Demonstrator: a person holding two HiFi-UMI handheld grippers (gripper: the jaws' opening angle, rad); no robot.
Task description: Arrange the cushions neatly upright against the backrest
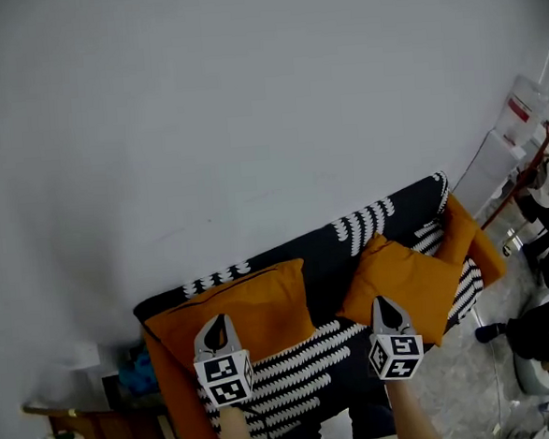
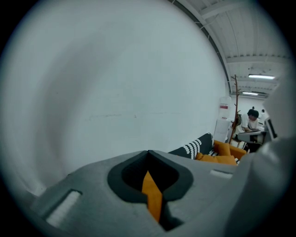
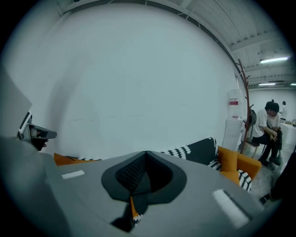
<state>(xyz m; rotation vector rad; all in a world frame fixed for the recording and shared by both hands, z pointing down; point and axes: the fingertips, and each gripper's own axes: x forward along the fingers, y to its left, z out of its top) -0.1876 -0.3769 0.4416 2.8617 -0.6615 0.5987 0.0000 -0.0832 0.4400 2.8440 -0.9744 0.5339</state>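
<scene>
Cushions, 2 orange: left cushion (image 1: 252, 304) & right cushion (image 1: 410, 279) are sitting on black-white throw (image 1: 298, 358). 2 tools, left tool (image 1: 217, 323) & right tool (image 1: 384, 307), are hovering w/ jaws pressed together.

No text is legible anywhere; the red label (image 3: 234, 102) on the water dispenser (image 3: 233, 125) is too small to read

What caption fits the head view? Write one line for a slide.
Shut left tool and right tool poised before two orange cushions on a black-and-white draped sofa.
</scene>
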